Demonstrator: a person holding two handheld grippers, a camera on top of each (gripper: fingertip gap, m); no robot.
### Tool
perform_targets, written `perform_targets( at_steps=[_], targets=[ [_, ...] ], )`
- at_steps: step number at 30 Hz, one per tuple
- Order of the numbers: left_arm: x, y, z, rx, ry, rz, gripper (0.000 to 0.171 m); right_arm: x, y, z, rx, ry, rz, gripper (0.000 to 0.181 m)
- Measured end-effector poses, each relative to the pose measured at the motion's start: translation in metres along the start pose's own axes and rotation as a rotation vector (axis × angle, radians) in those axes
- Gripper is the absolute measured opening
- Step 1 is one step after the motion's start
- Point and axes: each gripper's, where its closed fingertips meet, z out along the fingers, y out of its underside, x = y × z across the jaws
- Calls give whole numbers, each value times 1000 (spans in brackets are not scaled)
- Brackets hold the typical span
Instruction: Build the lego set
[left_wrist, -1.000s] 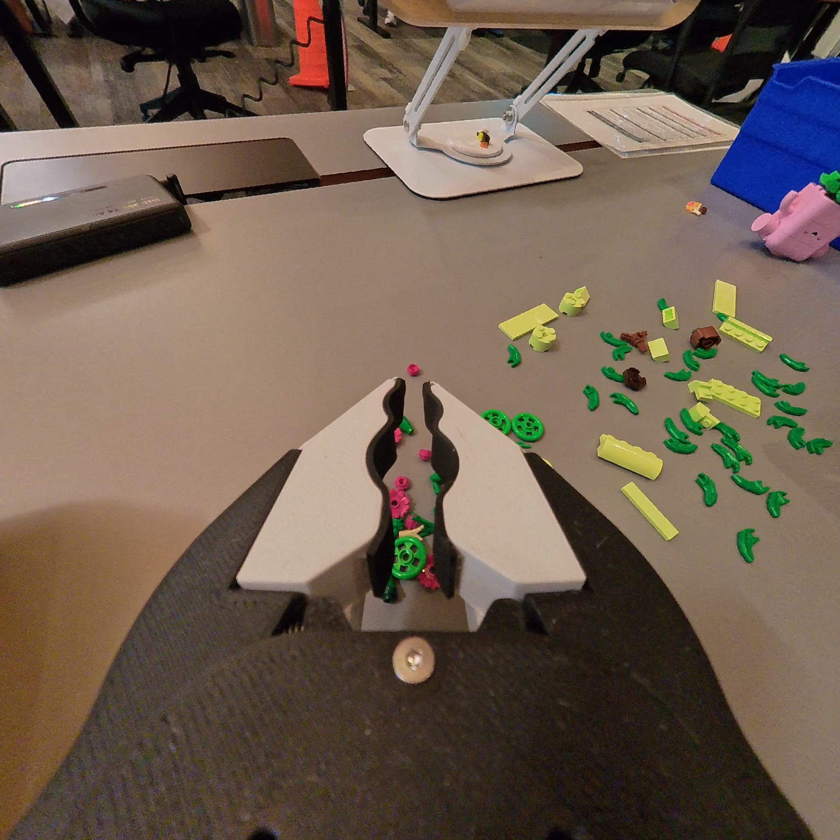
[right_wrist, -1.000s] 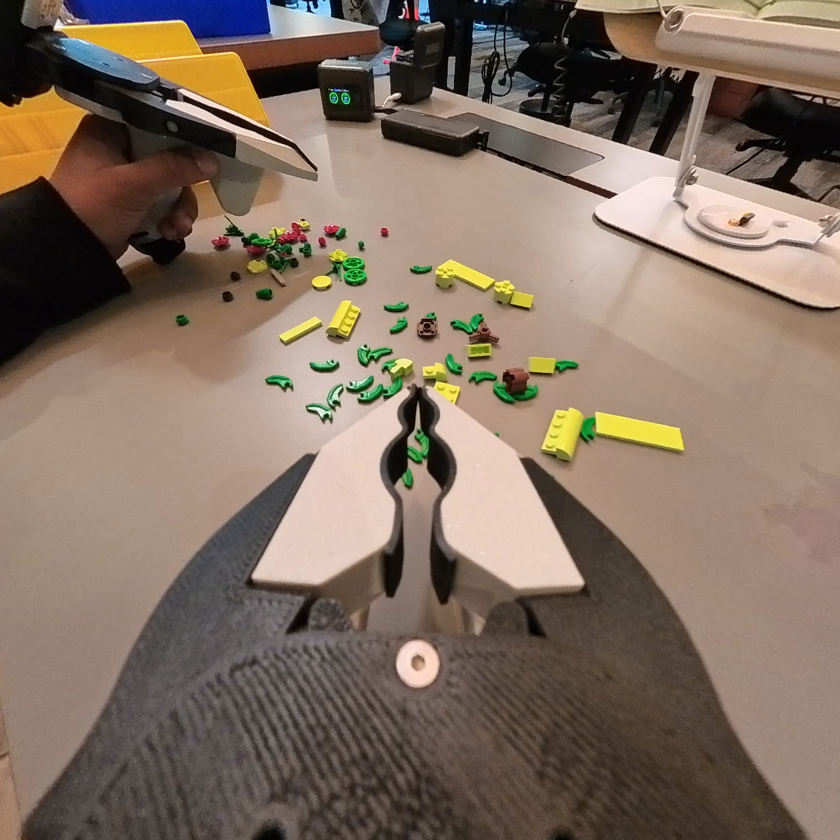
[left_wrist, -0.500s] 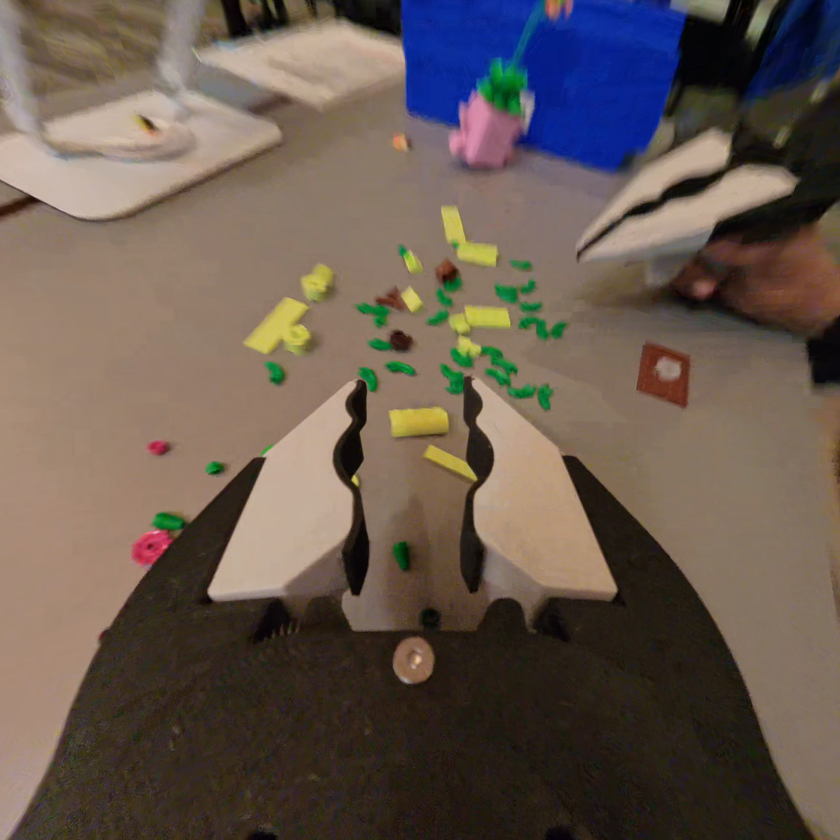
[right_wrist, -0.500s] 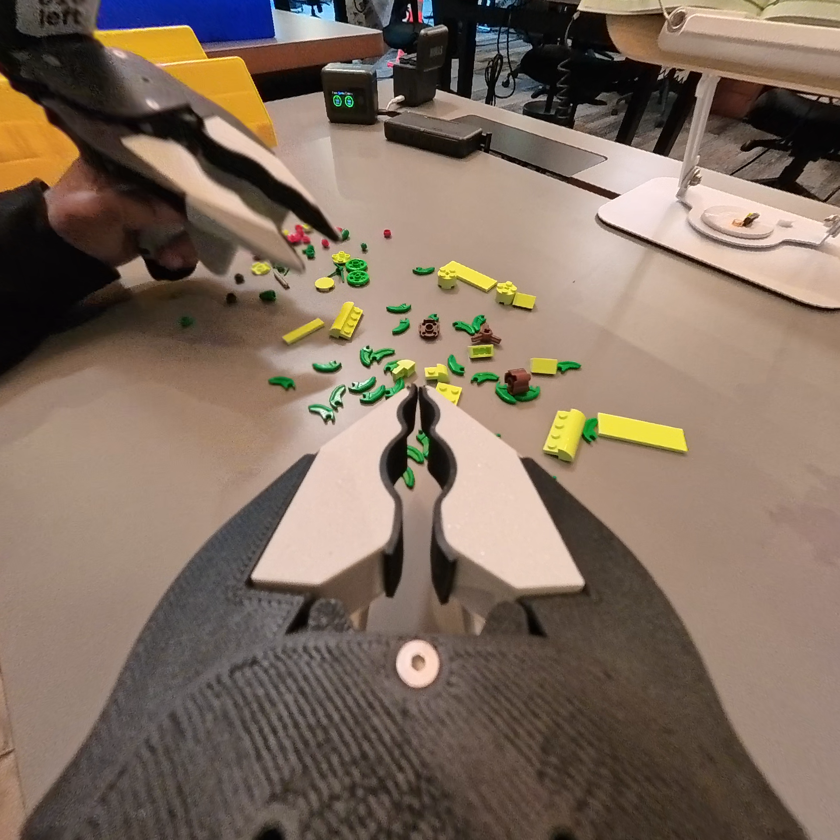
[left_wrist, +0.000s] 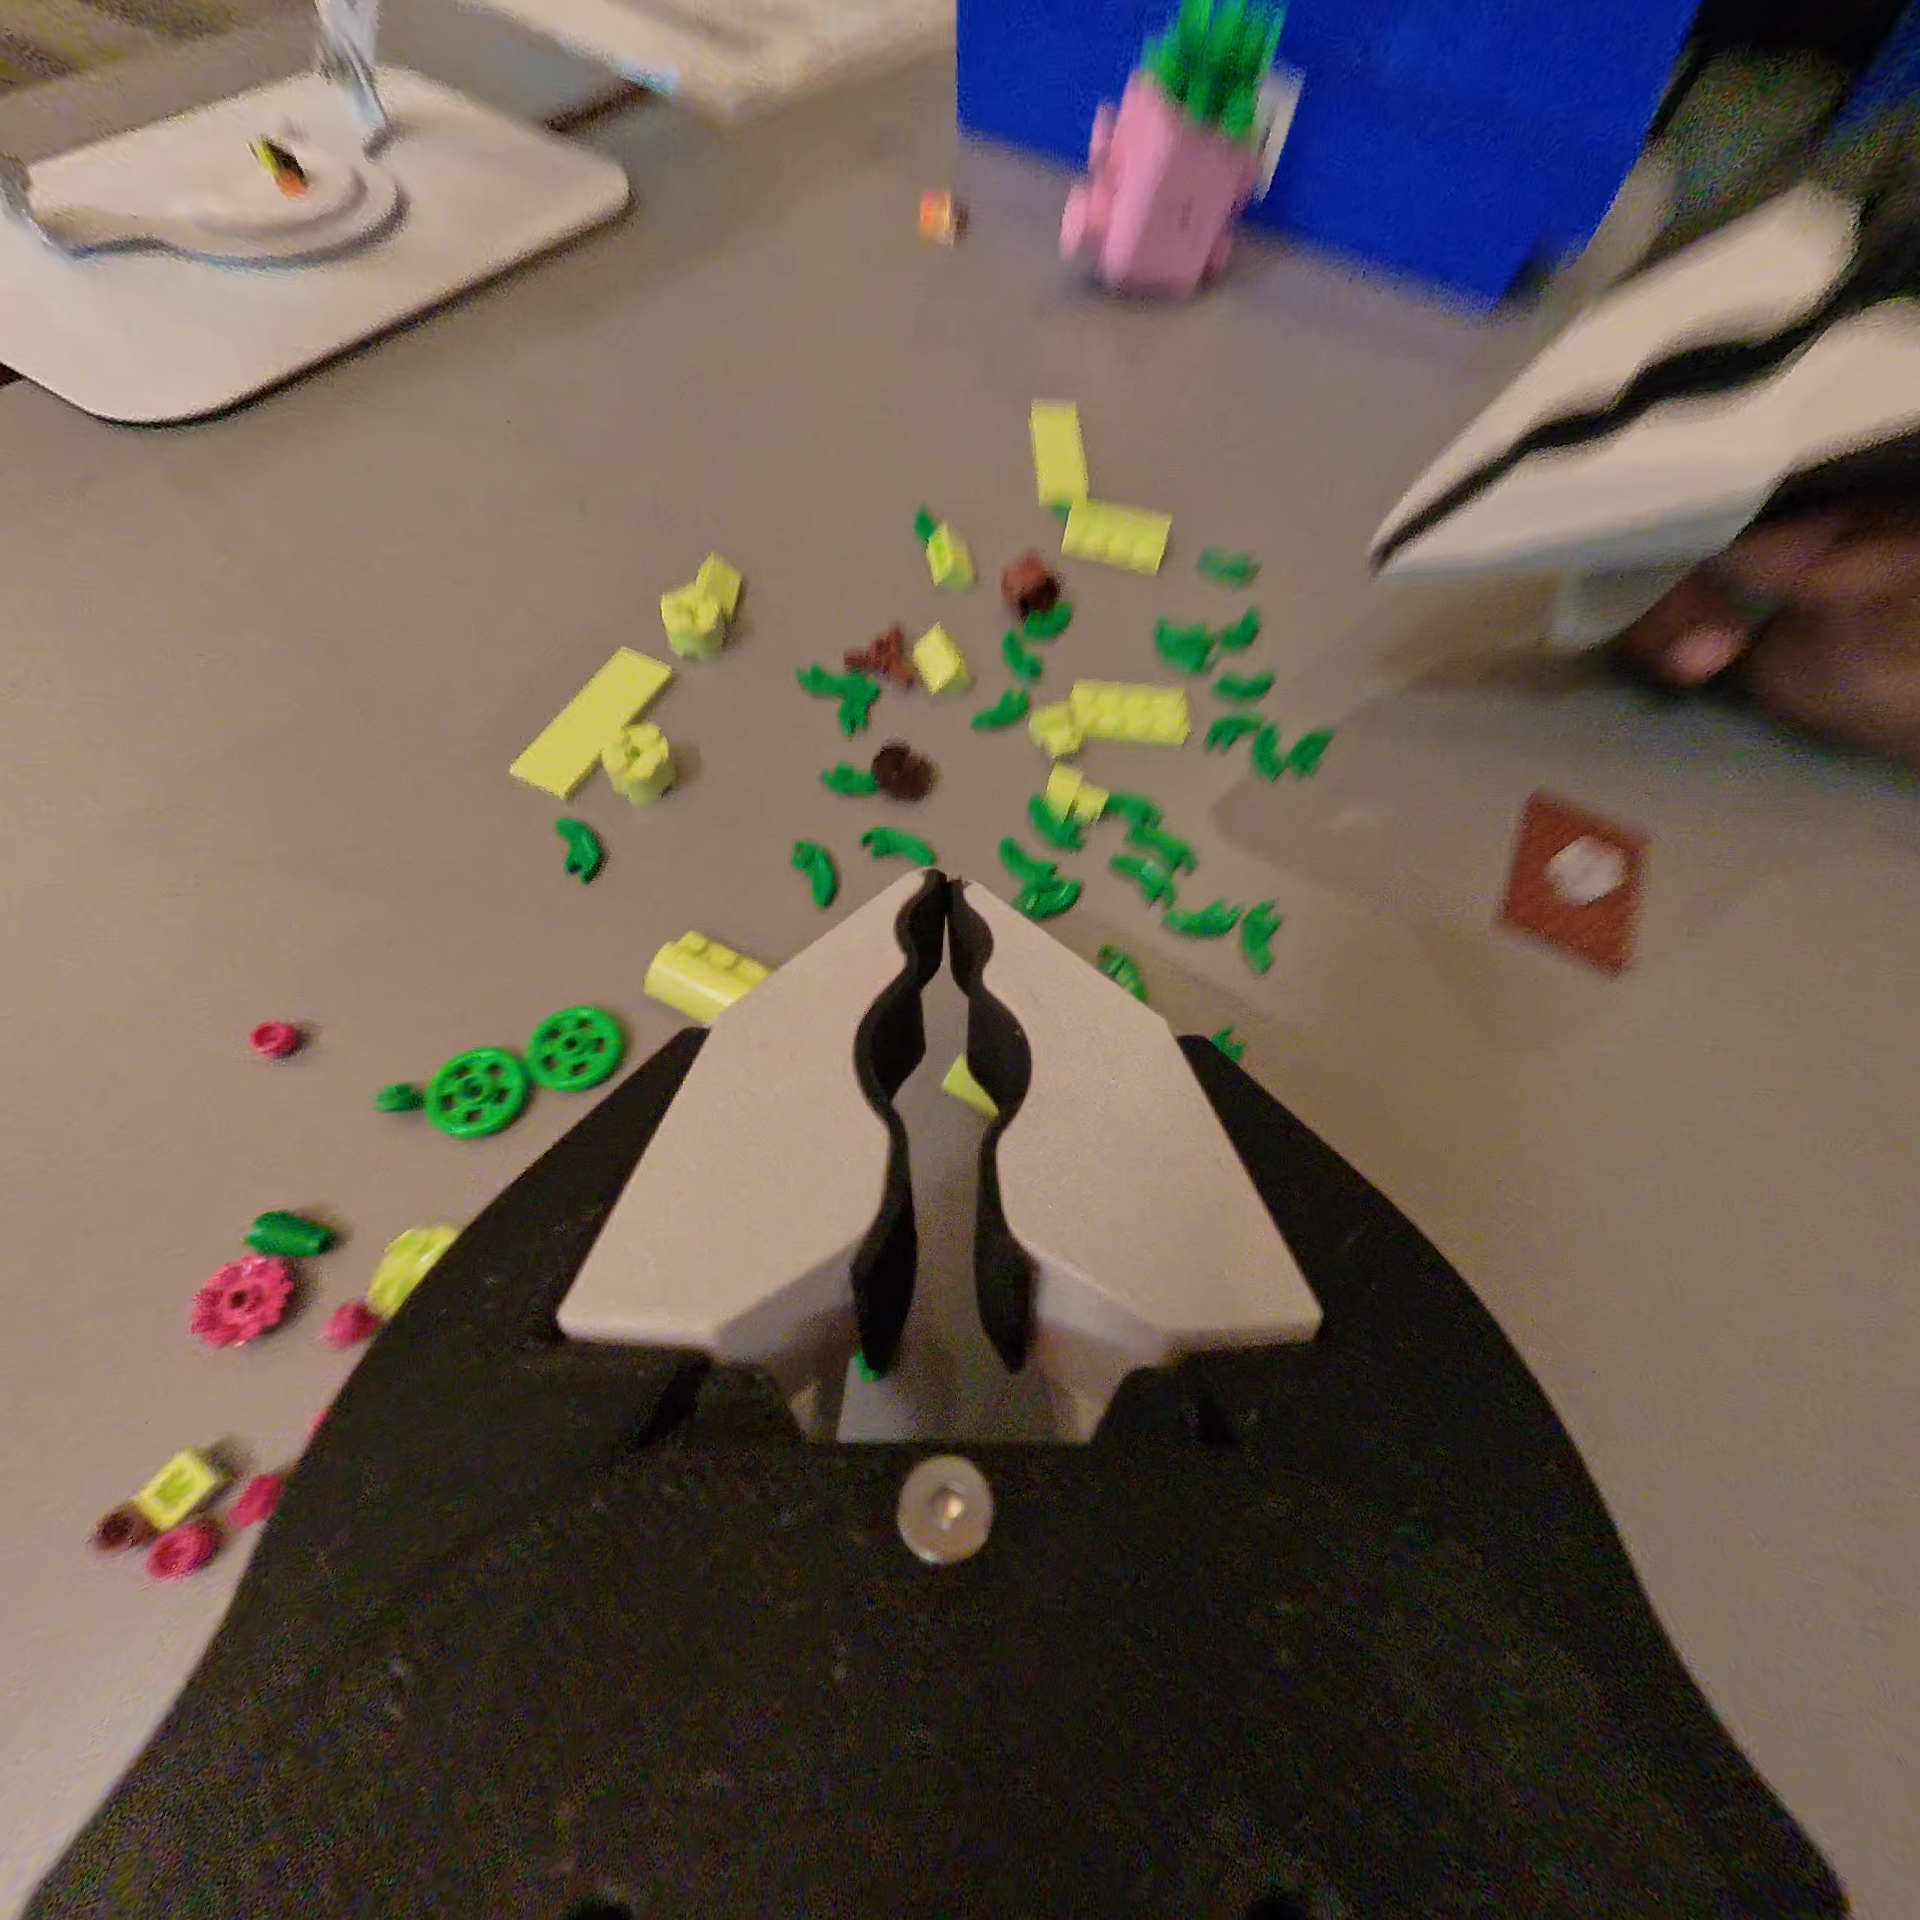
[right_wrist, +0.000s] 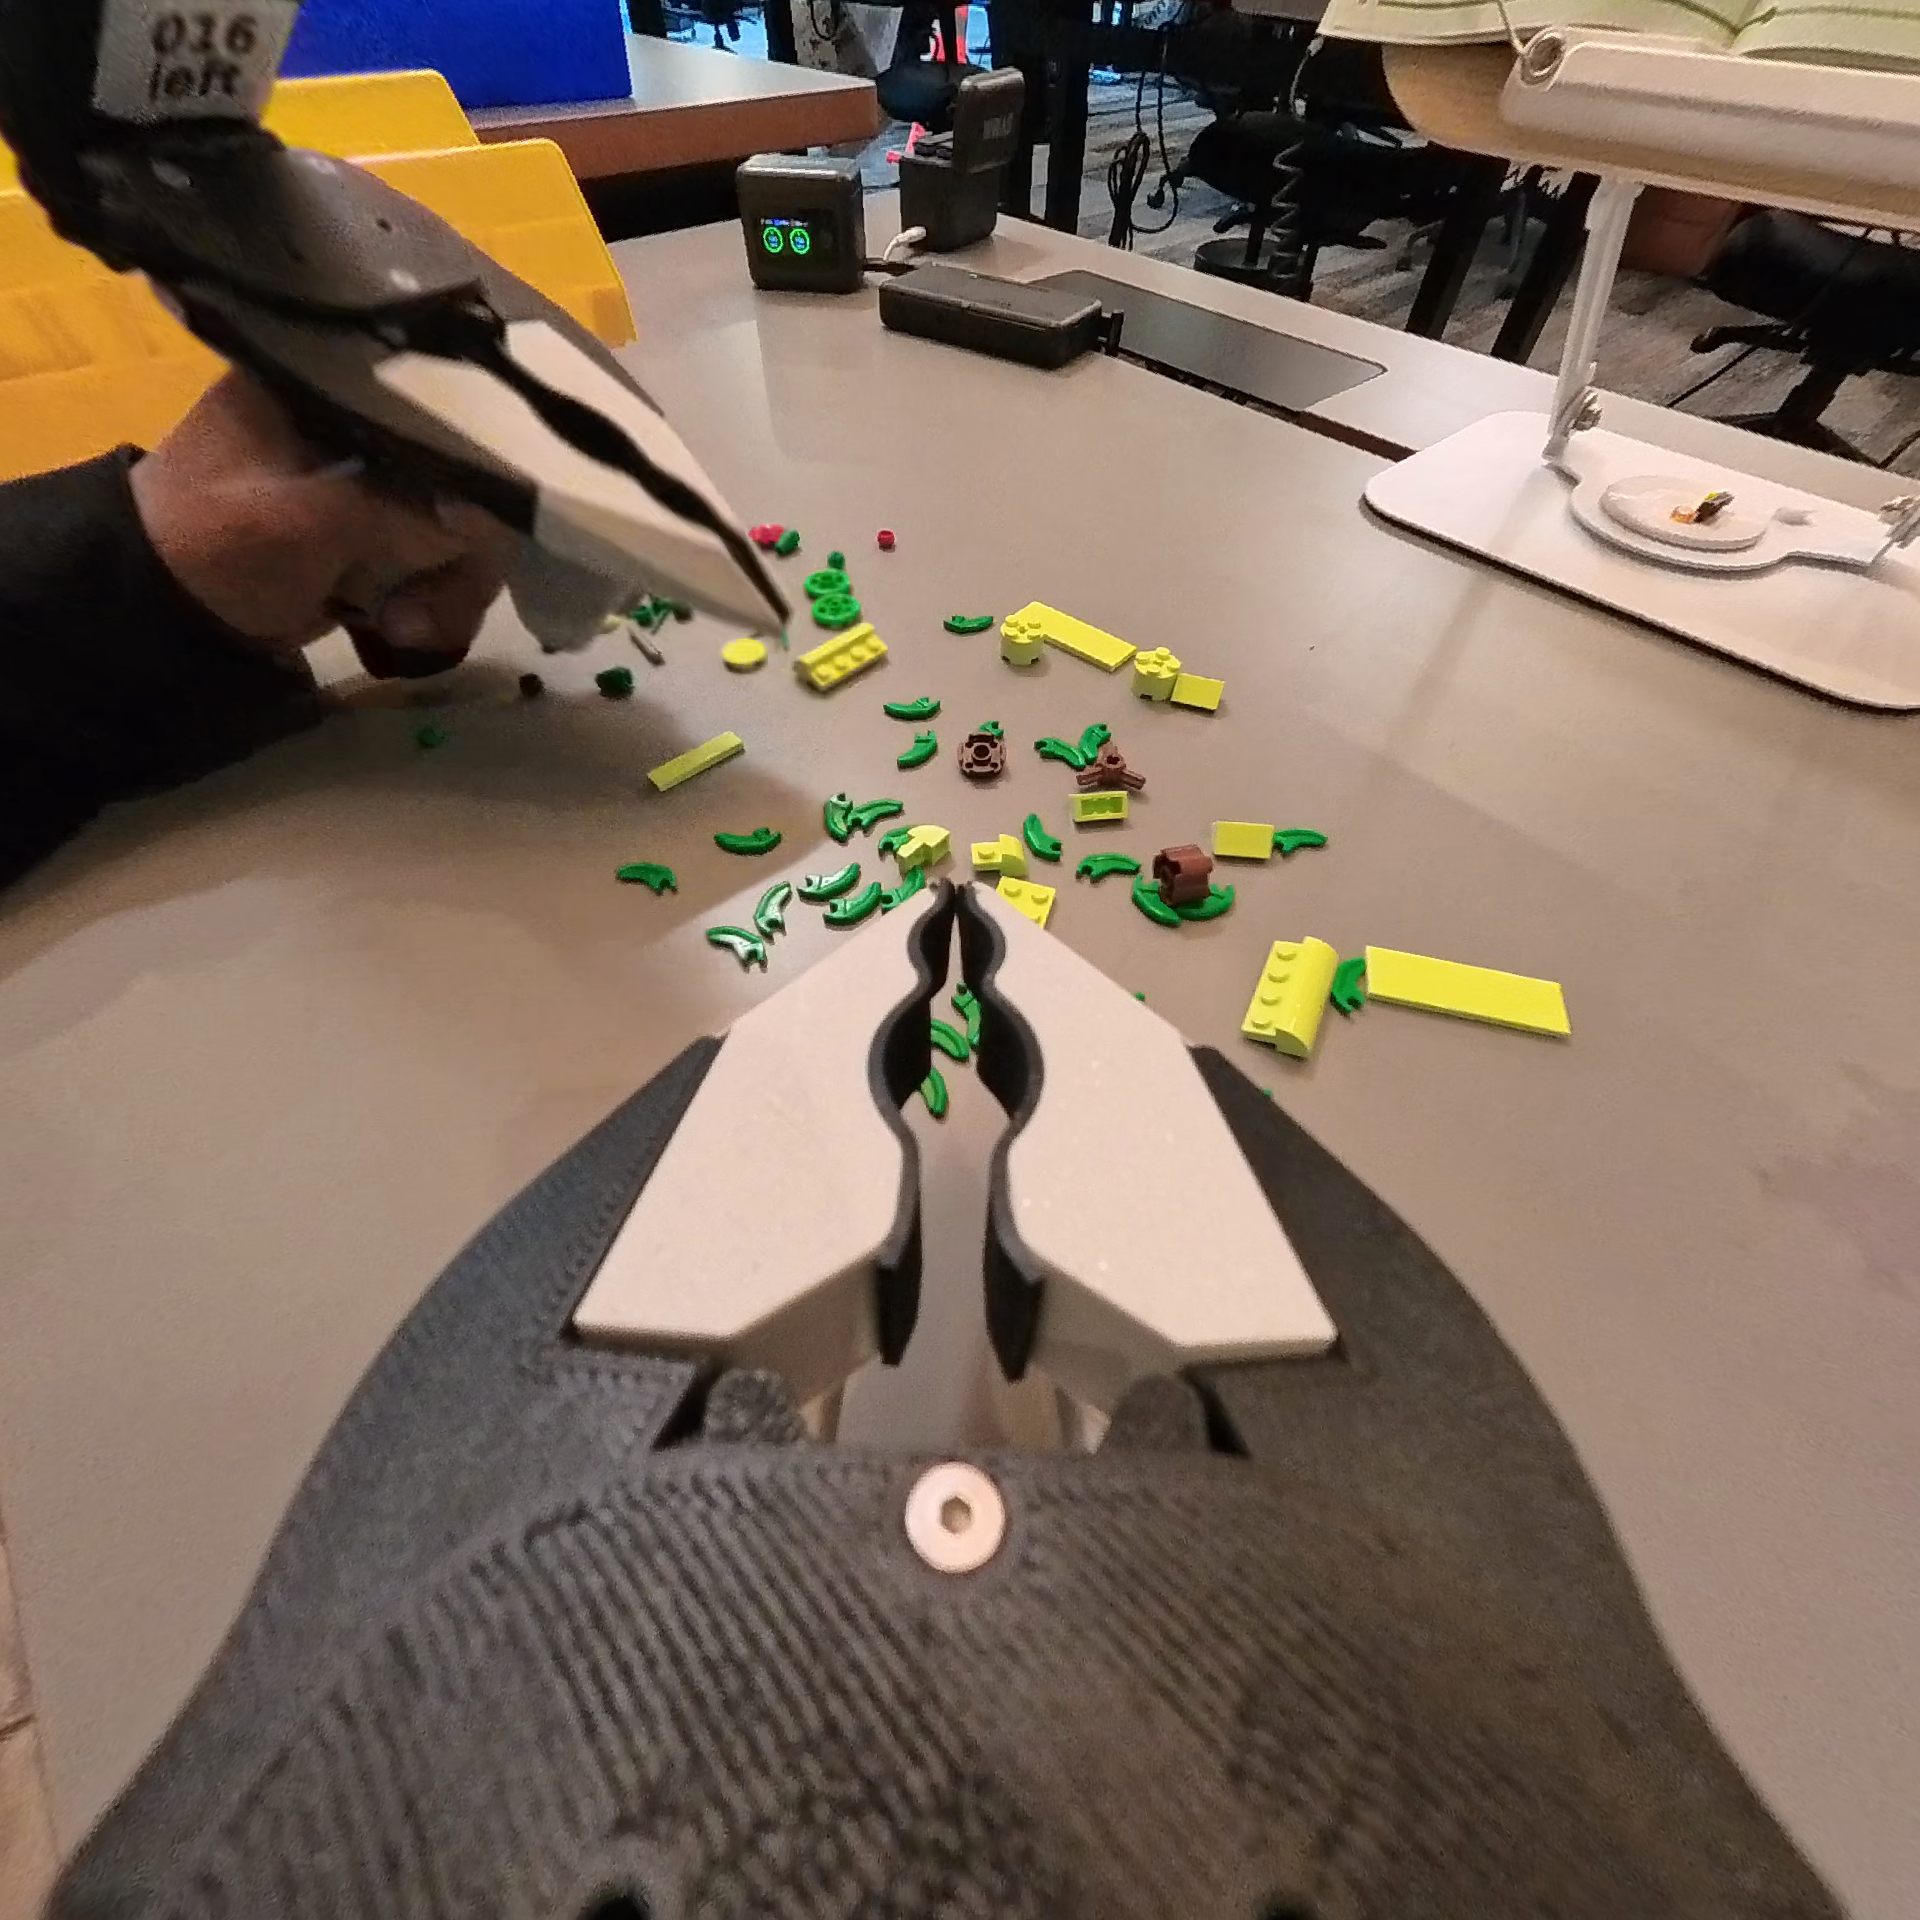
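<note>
The left tool (left_wrist: 943, 891) has its tips drawn together, seemingly with nothing between them, and in the right wrist view it hangs tilted down over the far-left part of the scatter, just above a lime stud brick (right_wrist: 842, 657) and two green wheels (right_wrist: 831, 596). The right tool (right_wrist: 957, 894) is likewise closed to a hairline gap and empty, low over the near edge of the loose lego pieces (right_wrist: 1049, 810), which lie spread across the grey worktop (right_wrist: 1455, 790). A pink part-built model (left_wrist: 1158, 197) stands at the far side against a blue bin (left_wrist: 1444, 125).
</note>
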Motion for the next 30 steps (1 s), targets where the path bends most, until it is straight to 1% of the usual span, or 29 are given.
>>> perform_targets(
  at_steps=[2, 3, 5, 8, 9, 11, 15, 18, 19, 21, 23, 24, 28, 30],
  targets=[
    [-2, -15, -12, 113, 68, -117, 0, 0, 0, 0, -3, 1, -3, 0],
    [-7, -18, -18, 149, 72, -151, 0, 0, 1, 0, -5, 0, -4, 0],
    [-21, -19, -28, 185, 28, -186, 0, 0, 1, 0, -5, 1, -6, 0],
    [-40, -15, -35, 200, -56, -223, 7, 0, 0, 0, -3, 1, -6, 0],
    [-43, -14, -35, 194, -70, -230, 14, 0, 0, 0, -3, 1, -7, 0],
    [-45, -6, -28, 137, -95, -232, 26, -1, 0, 0, -4, 1, -10, 0],
    [-44, 16, -4, -55, -118, -193, 52, -1, 0, 0, 0, 2, -12, 0],
    [-48, 20, 7, -120, -118, -188, 51, -1, -1, -1, 8, -1, -12, 0],
    [-47, 23, 9, -143, -109, -198, 49, -2, -1, -1, 11, -2, -12, 0],
    [-50, 29, 12, -182, -125, -220, 39, -2, -2, -2, 19, -3, -16, 0],
    [-51, 33, 12, -204, -145, -218, 22, -3, -3, -3, 28, -2, -22, 0],
    [-51, 34, 12, -208, -153, -211, 19, -3, -4, -3, 32, -1, -25, 0],
    [-48, 32, 11, -199, -155, -181, 17, -4, -4, -4, 37, 3, -38, 0],
    [-46, 28, 9, -171, -147, -171, 16, -4, -4, -4, 37, 5, -43, 0]
  ],
)
